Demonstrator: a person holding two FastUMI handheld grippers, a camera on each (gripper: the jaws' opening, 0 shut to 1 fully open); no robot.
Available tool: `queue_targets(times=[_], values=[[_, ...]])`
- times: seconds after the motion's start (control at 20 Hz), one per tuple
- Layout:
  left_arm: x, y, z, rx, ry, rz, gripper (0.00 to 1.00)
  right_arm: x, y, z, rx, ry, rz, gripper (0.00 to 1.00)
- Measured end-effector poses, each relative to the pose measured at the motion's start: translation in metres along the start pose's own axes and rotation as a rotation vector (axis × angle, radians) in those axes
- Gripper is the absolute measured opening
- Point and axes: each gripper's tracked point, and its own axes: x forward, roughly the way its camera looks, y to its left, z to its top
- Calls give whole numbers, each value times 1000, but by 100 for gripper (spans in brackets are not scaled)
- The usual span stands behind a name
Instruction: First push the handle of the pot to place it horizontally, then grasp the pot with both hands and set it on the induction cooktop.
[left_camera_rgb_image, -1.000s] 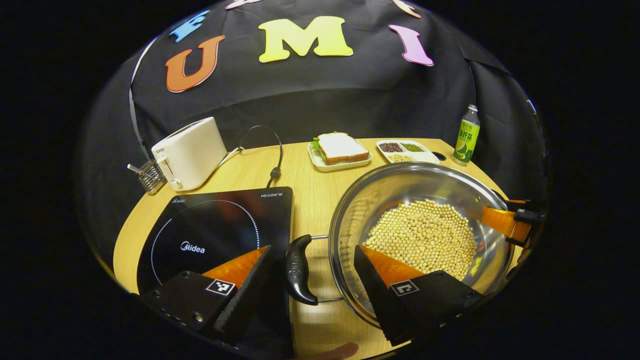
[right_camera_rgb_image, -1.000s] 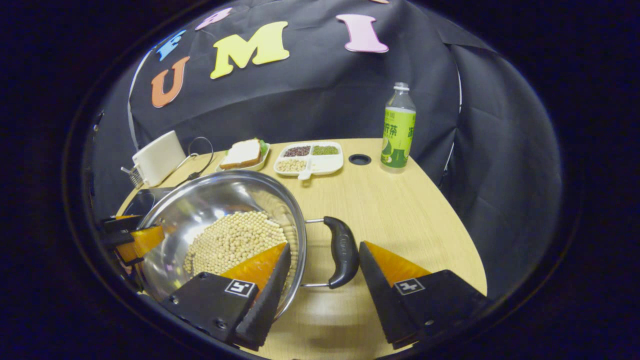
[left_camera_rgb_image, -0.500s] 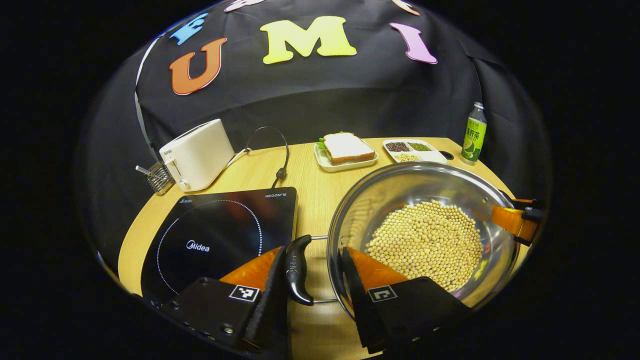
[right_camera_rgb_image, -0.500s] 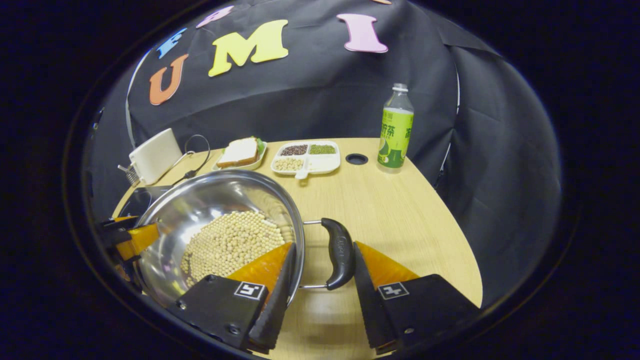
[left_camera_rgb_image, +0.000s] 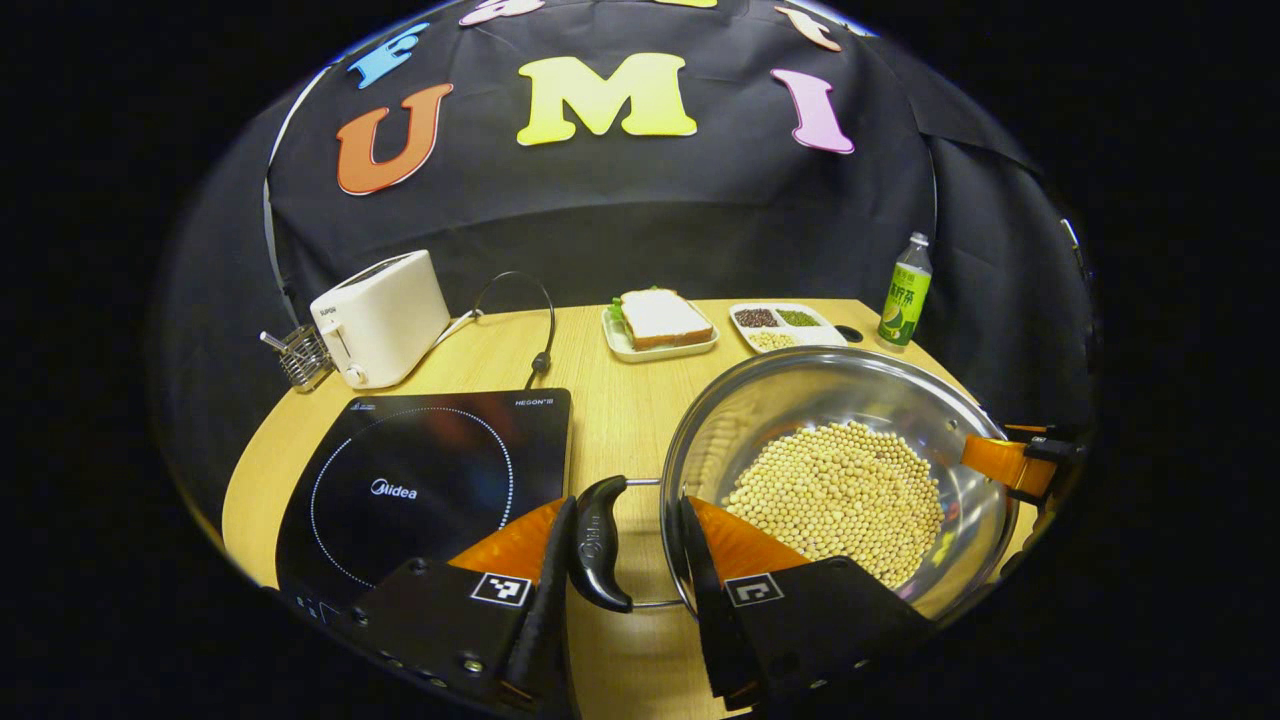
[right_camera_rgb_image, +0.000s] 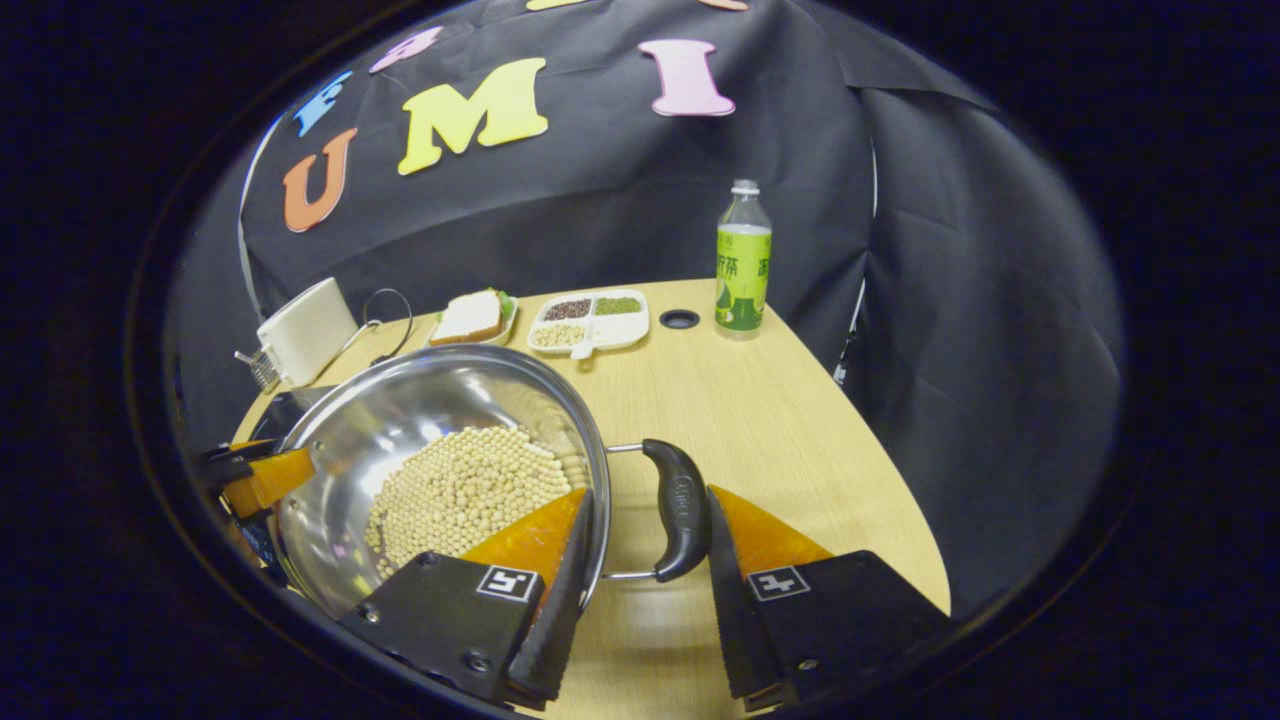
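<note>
The left gripper (left_camera_rgb_image: 620, 545) has its fingers narrowed around the pot's left handle (left_camera_rgb_image: 597, 540); the right gripper (right_camera_rgb_image: 645, 545) likewise clamps the right handle (right_camera_rgb_image: 680, 510). The grasp looks complete. Next, lift the pot (left_camera_rgb_image: 835, 400) level toward the cooktop (left_camera_rgb_image: 430, 470) left of it.

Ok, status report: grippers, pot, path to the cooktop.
Left gripper and right gripper each straddle a pot handle, rim included. Pot of soybeans beside induction cooktop, not on it. Path unobstructed.
</note>
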Motion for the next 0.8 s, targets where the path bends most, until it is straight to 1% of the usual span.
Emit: queue_targets(times=[0.05,0.1,0.15,0.25,0.4,0.6,0.8], values=[[-5,1,3,-5,-8,-8,55,-8,1,3,-1,-10,-3,61],[-10,2,6,-15,-18,-17,56,-15,2,5,-2,-19,-6,61],[-15,3,8,-14,-26,-23,55,-22,4,8,0,-27,-10,63],[-26,10,14,-21,-45,-32,55,-36,11,14,-3,-45,-13,60],[-42,26,23,-21,-75,-30,55,-53,30,22,-11,-63,-4,62],[-64,59,35,-19,-108,-7,55,-69,66,31,-9,-75,22,61],[-82,103,48,-34,-155,30,55,-81,113,43,-6,-93,55,61]])
